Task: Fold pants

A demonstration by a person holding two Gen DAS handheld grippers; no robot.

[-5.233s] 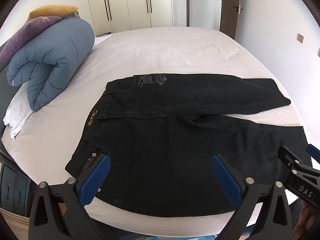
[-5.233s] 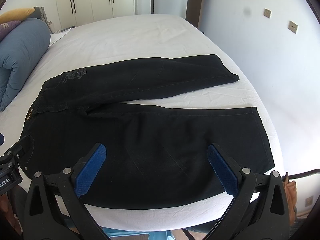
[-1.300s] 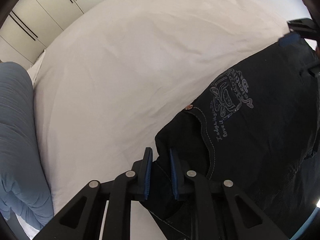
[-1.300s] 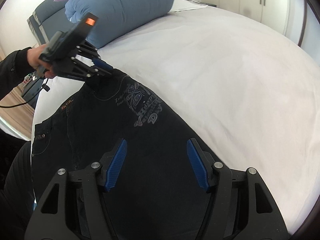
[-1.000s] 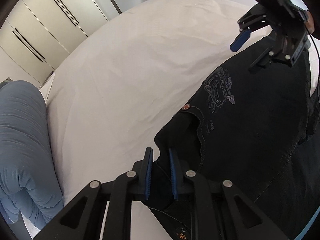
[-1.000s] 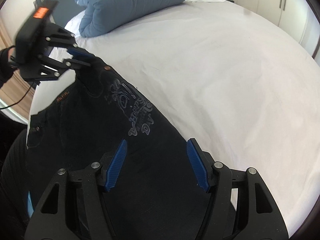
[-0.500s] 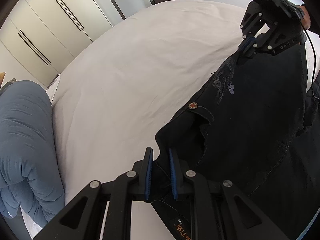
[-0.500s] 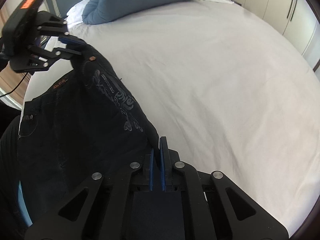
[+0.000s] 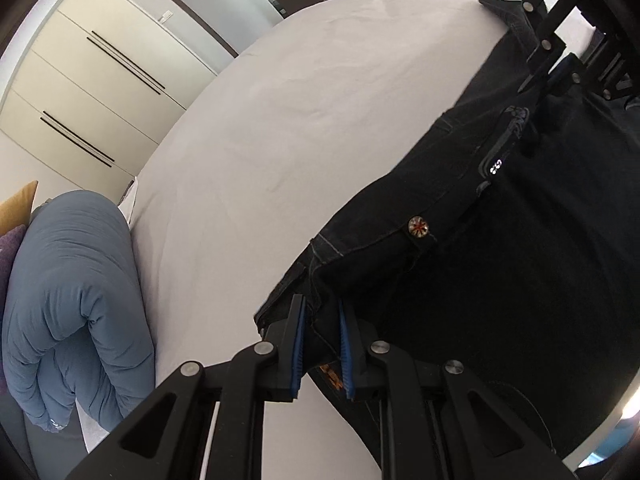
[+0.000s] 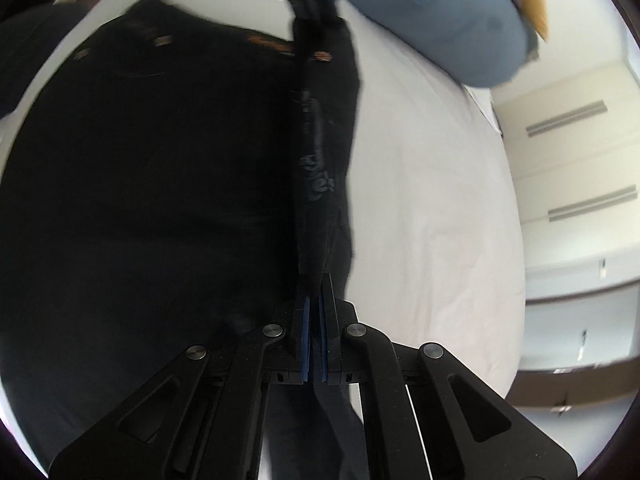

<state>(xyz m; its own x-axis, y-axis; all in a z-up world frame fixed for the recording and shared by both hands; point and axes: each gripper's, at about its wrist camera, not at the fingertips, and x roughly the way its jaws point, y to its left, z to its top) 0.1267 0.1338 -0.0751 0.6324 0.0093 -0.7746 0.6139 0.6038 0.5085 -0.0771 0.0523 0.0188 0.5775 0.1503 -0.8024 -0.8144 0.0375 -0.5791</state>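
Pants (image 9: 500, 280), black denim, lie on the white bed (image 9: 248, 152) with their far edge lifted between my two grippers, so one half hangs over the other.

On the left, a rolled blue duvet (image 9: 72, 304) sits near the edge of the bed, close beside the corner I am carrying. If I swing wide, I judge the cloth could drag across it.

My left gripper (image 9: 320, 344) is clenched on the waistband corner, next to the studded button (image 9: 418, 227). Only a short tuck of denim sits between the jaws, and the band is thick there, so a sharp tug could pull it free.

My right gripper (image 10: 314, 332) is further along the same edge. Its jaws are clamped tight on a thin fold below the printed pocket design (image 10: 318, 184). Cloth runs taut from there up toward the other gripper. That view is blurred, so I cannot tell how deep the bite is.

The main risk, as I see it, is uneven travel. If one hand leads, the carried half would twist, land skewed over the lower leg, and leave the seams misaligned.
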